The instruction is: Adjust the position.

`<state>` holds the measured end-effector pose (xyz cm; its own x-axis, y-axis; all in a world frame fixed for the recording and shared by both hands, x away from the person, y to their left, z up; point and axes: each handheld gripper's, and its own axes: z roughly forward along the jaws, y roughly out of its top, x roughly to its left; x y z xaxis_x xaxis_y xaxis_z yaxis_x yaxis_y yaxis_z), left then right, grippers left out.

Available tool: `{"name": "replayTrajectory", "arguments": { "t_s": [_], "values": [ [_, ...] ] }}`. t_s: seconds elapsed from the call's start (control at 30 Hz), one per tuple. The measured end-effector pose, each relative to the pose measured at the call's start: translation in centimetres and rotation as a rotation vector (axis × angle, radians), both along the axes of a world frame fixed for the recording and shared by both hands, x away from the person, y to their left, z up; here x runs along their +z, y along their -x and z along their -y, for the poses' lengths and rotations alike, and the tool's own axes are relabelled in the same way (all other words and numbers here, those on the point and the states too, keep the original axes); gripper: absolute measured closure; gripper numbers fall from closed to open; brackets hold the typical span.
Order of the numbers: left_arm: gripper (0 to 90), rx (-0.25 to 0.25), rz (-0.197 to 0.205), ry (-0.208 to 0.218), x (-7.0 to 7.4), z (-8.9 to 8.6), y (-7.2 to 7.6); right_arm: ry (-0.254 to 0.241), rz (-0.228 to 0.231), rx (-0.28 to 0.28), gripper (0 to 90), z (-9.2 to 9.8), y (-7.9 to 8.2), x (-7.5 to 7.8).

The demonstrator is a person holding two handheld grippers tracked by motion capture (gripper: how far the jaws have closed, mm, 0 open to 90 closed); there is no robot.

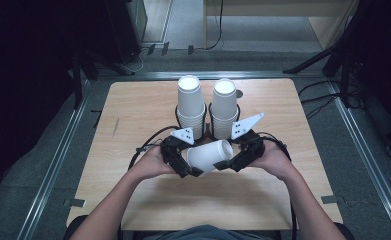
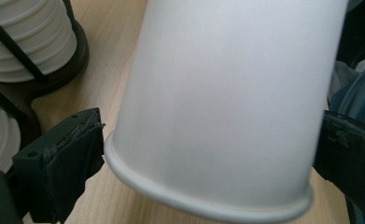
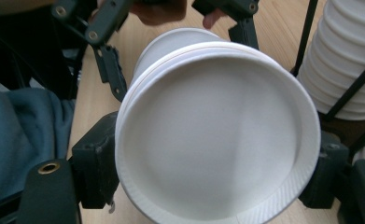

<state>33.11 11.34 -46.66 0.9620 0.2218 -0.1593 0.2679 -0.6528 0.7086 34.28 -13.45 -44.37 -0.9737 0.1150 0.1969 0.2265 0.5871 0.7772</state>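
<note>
- White paper cup lies on its side in the air just above the pale wooden bench, between the two hands, in front of the two stacks of white paper cups standing upside down in black wire holders
- Right claw: jaws clamped across the cup near its closed base; in the right gripper view the base disc faces the camera with a black pad pressing on each side
- Left claw: jaws spread wide around the rim end; in the left gripper view one pad sits just beside the rolled rim, contact on the far side cannot be told, so I judge it not gripping
- Judged step: hand-over or separating nested cups; a doubled edge behind the base in the right gripper view hints at two cups, not certain
- To do well: keep the right grip light enough not to crush the wall; close the left claw on the rim squarely, then pull along the cup's axis, no twisting
- Risk: thin wall buckles; cup slips and rolls off toward the stacks
</note>
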Motion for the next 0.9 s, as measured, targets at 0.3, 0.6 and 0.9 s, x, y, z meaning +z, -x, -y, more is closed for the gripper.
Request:
{"name": "replayTrajectory", "arguments": {
  "t_s": [0.3,0.6,0.9],
  "values": [
    [0.5,-0.008,0.007,0.125,0.5,0.0,0.5,-0.090,0.018,0.024,23.0,-0.2,0.6,1.0],
    [12.9,-0.035,0.048,0.147,1.6,-0.6,0.9,-0.135,-0.006,0.030,23.7,-0.1,0.5,1.1],
    [17.6,-0.038,0.082,0.137,2.3,-0.8,1.2,-0.149,-0.054,0.022,17.4,0.1,0.3,1.2]
  ]
}}
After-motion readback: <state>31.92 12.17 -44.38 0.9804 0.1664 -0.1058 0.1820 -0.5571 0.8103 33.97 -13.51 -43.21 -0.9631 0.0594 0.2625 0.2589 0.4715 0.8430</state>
